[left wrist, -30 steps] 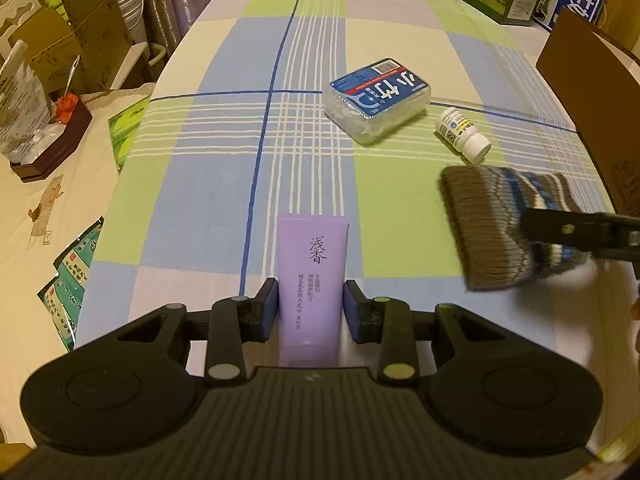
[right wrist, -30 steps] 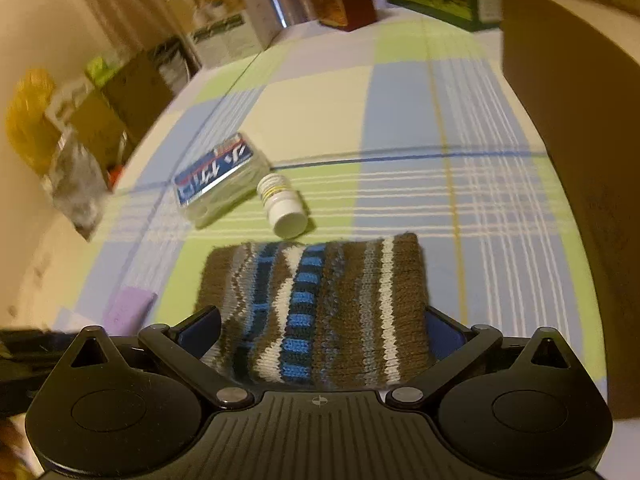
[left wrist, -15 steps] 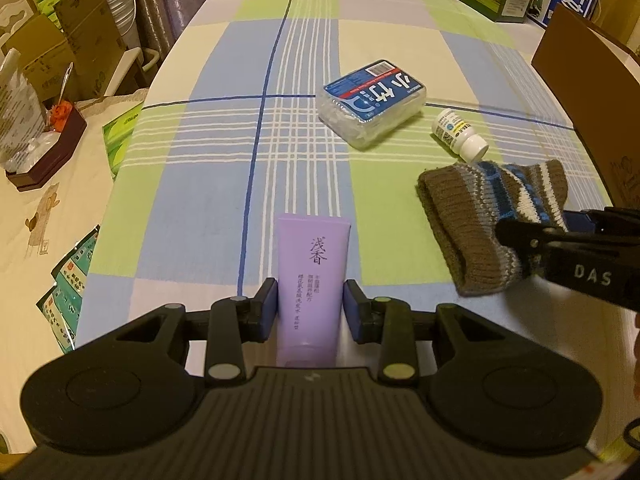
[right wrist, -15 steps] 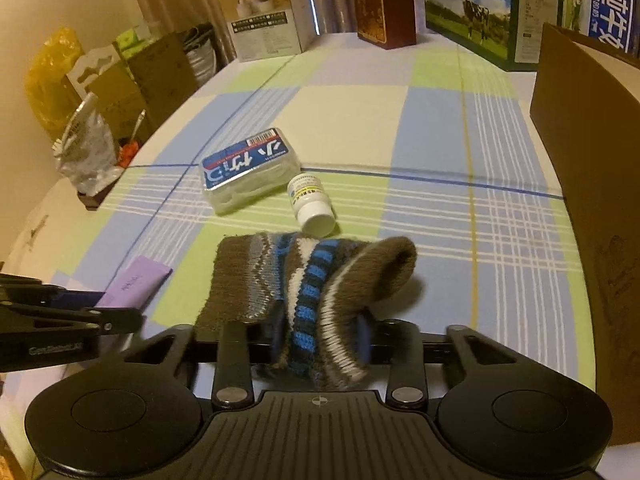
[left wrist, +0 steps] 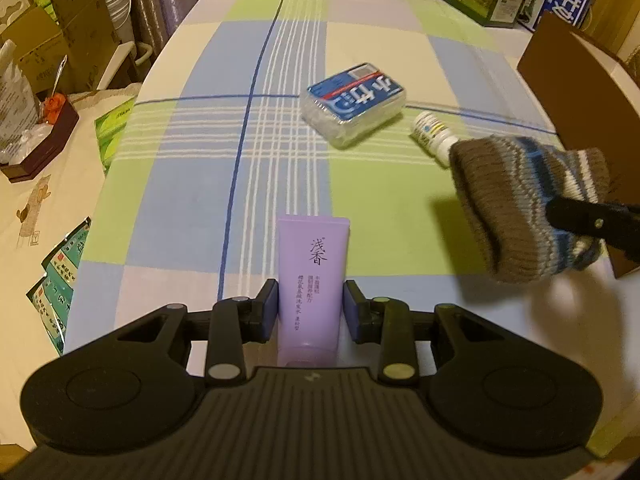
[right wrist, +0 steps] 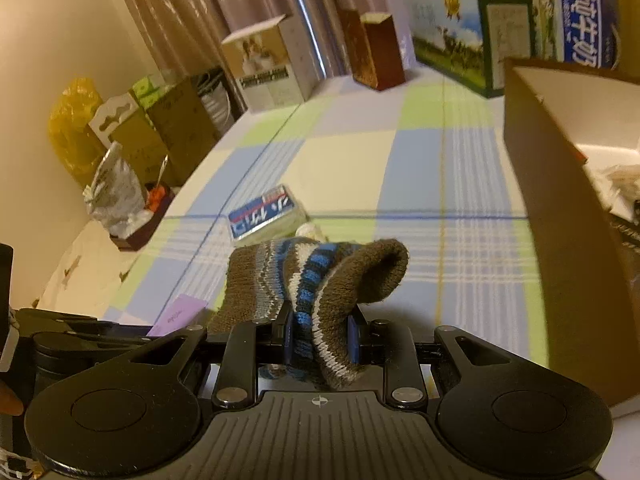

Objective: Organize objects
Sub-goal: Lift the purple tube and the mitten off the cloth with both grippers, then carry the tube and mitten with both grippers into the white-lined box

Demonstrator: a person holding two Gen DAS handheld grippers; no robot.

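My left gripper (left wrist: 311, 306) is shut on a purple tube (left wrist: 312, 268) that lies on the checked tablecloth (left wrist: 200, 184). My right gripper (right wrist: 319, 338) is shut on a brown, blue and white knitted hat (right wrist: 320, 276) and holds it above the table; the hat (left wrist: 524, 204) also shows at the right of the left wrist view. A clear pack with a blue label (left wrist: 354, 104) and a small white bottle (left wrist: 432, 136) lie on the cloth farther away. An open cardboard box (right wrist: 568, 208) stands at the right.
Cartons and boxes (right wrist: 480, 40) line the far edge of the table. Left of the table stand cardboard boxes (left wrist: 68, 40), a dark tray with a plastic bag (left wrist: 28, 128) and green packets (left wrist: 56, 276) on a lower surface.
My right gripper has closed on the knitted hat and lifted it off the cloth, tilting upward. My left gripper still holds the purple tube in the same place.
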